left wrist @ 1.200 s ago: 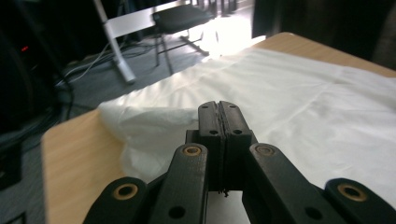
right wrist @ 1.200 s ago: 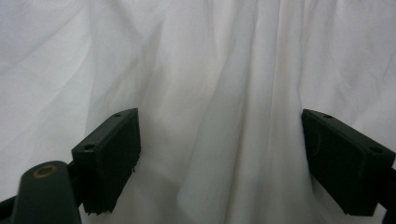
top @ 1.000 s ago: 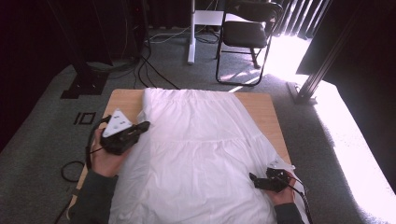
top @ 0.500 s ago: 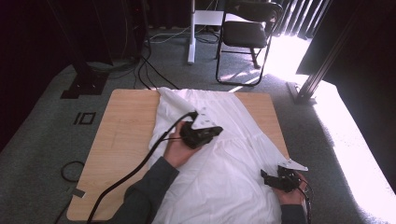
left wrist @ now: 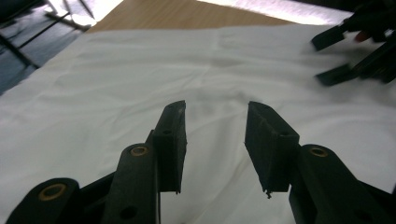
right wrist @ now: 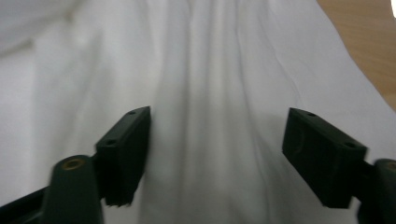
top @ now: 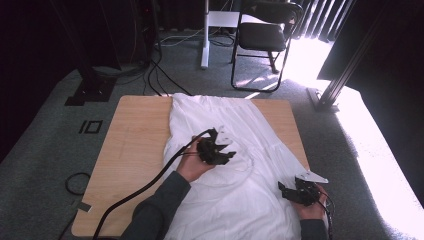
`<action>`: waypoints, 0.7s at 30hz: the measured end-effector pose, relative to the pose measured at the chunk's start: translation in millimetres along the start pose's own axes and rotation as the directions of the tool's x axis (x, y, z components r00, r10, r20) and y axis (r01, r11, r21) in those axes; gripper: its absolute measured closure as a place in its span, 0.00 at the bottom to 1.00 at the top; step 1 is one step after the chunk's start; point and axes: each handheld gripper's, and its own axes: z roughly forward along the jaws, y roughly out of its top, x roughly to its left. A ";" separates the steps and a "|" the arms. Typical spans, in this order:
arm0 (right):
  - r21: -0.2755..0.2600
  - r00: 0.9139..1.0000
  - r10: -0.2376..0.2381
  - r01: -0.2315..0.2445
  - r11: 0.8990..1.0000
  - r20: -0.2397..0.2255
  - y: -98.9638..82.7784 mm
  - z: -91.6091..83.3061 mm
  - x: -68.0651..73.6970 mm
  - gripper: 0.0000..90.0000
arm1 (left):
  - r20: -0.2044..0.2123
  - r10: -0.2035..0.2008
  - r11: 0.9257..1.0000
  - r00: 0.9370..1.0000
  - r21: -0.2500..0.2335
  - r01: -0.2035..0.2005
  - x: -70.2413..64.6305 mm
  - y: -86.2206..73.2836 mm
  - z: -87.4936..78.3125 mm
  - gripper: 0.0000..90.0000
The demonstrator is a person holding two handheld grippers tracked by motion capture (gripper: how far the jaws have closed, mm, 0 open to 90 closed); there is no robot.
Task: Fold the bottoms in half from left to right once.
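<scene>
Here, left gripper (top: 226,152): released, jaws just opening, mid white cloth (top: 240,200).
Right gripper (top: 286,190): released, jaws just closing, near right.

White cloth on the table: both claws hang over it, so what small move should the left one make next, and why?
Probably lower the left claw onto the white cloth and close on a fold. Its jaws have just been opening, they stand apart above flat fabric near the middle with nothing between them, and the right claw, jaws just narrowing yet wide and empty, waits by the near right edge.

White cloth (top: 235,200), tan wooden table (top: 135,135), black tools
</scene>
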 end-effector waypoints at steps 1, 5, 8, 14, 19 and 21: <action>-0.027 0.999 -0.011 0.010 1.000 -0.044 5.9 -5.9 5.5 0.46 | -0.045 -0.028 0.999 0.999 0.016 0.028 7.0 -17.4 -9.5 0.65; -0.100 0.987 -0.088 0.075 0.992 -0.134 28.4 -18.3 33.0 0.59 | -0.088 -0.059 0.998 0.994 0.030 0.062 15.0 -45.9 -22.5 0.63; -0.134 0.971 -0.121 0.095 0.986 -0.205 41.3 -19.9 50.0 0.63 | -0.123 -0.083 0.995 0.989 0.037 0.088 20.6 -73.6 -34.7 0.62; -0.124 0.923 -0.224 0.194 0.973 -0.313 75.9 0.2 97.8 0.54 | -0.143 -0.203 0.979 0.969 -0.004 0.205 24.2 -117.2 -63.5 0.61; -0.031 0.885 -0.290 0.300 0.954 -0.364 89.0 36.2 128.2 0.48 | -0.126 -0.245 0.969 0.961 -0.011 0.246 12.5 -140.8 -78.6 0.57; -0.008 0.880 -0.291 0.311 0.950 -0.375 88.8 41.5 130.1 0.51 | -0.126 -0.241 0.970 0.962 0.011 0.244 9.6 -147.0 -78.6 0.56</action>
